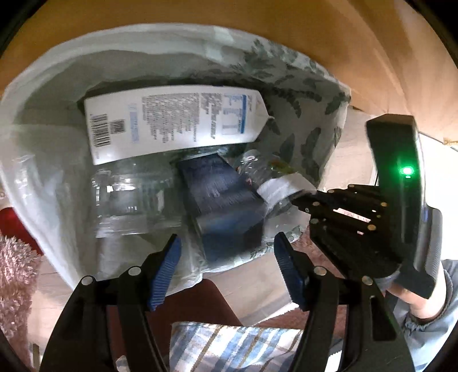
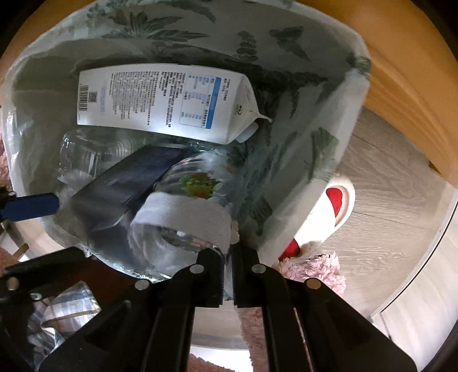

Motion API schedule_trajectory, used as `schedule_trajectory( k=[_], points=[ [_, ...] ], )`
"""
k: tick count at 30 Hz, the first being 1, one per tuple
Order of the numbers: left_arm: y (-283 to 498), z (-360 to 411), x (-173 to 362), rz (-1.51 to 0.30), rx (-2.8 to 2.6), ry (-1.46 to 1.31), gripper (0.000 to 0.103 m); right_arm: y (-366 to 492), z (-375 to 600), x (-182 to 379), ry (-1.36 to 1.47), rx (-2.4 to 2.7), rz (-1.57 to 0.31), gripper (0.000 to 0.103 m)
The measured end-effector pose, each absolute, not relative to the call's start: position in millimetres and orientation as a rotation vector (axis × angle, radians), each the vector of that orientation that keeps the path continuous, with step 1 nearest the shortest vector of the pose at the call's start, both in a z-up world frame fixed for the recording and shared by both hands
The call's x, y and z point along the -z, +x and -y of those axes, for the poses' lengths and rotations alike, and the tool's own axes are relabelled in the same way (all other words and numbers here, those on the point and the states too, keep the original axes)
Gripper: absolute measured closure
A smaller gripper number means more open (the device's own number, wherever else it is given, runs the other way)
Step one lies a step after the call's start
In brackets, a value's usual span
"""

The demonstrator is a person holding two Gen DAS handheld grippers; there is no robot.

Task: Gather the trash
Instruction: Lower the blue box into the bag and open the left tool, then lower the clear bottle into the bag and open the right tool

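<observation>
Down in front of both tools gapes a pale trash bag [image 1: 51,160] printed with grey-green leaves, its mouth held wide. The left gripper [image 1: 227,269] hangs just over the near rim with its blue-padded jaws standing well apart and nothing between them. Beyond its tips, deep in the bag, a white carton [image 1: 171,123] lies on its side with barcode and small print facing up; nearer lie a crushed clear bottle [image 1: 126,200] and a dark blue box [image 1: 226,200]. To the right of that tool, the right gripper [image 1: 297,197] reaches in from the side, a green light glowing on its black body. Its jaws are pressed together on the neck end of a clear plastic bottle [image 2: 183,217] with a white label band, which pokes into the bag beside the blue box; in the right wrist view the bottle fills the space just ahead of the closed tips. Behind the bag runs a light wooden board [image 1: 286,23], part of some furniture. Below and to the right of the right tool, a pale wood-grain floor [image 2: 386,200] shows, with a white and red slipper [image 2: 337,206] and a fluffy pink rug [image 2: 315,271] on it. Nearest the left tool, underneath its fingers, lies a blue and white checked cloth [image 1: 229,343], and a person's hand in a grey sleeve [image 1: 423,323] sits at the far right.
</observation>
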State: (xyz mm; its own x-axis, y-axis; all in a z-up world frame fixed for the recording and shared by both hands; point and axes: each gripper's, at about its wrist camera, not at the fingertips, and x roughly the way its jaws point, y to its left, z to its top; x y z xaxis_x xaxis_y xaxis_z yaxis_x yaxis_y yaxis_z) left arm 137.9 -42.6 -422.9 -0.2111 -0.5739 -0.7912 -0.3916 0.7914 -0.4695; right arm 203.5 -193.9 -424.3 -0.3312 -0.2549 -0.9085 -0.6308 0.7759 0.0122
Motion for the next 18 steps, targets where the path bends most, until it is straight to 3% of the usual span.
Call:
schedule_trajectory(
  k=[18],
  points=[
    [112, -20, 361, -1.67, -0.039, -0.557, 0.039, 174, 159, 461, -1.005, -0.428, -1.797, 0.099]
  ],
)
